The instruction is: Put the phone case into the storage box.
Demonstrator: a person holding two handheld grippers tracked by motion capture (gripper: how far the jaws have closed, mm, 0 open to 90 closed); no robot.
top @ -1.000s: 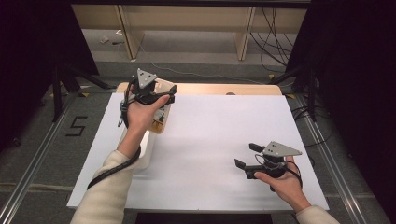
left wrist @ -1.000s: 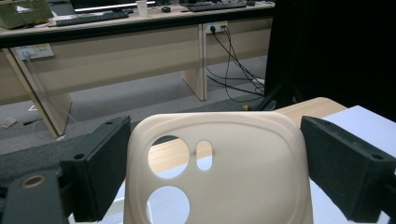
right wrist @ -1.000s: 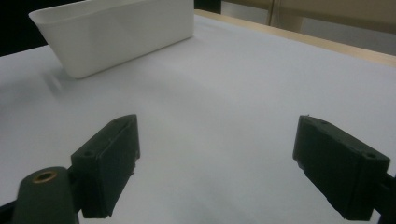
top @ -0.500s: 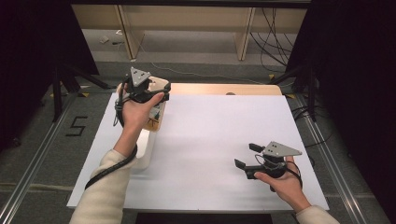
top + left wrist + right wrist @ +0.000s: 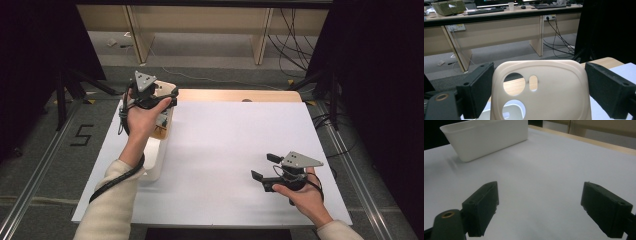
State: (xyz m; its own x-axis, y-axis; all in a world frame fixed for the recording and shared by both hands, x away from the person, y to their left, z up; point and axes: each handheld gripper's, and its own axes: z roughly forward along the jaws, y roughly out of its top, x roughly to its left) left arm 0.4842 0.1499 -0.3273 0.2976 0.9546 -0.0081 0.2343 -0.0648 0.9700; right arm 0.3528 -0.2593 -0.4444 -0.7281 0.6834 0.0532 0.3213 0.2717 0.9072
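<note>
Cream phone case (image 5: pixel 540 91), standing between the left gripper's (image 5: pixel 540 93) wide jaws at the table's far left corner; probably light, thin and flexible, so best pinched across its side edges, clear of the camera cut-outs; right gripper (image 5: pixel 540 211) jaws wide, empty; its view shows the white tray (image 5: pixel 486 137), while the high view places both hands.

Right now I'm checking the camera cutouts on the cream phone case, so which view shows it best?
The left gripper view: the cream rubbery phone case stands between the left tool's jaws with its cutouts plain. In the high view the person's left hand hides most of the case. The right gripper view looks elsewhere.
</note>
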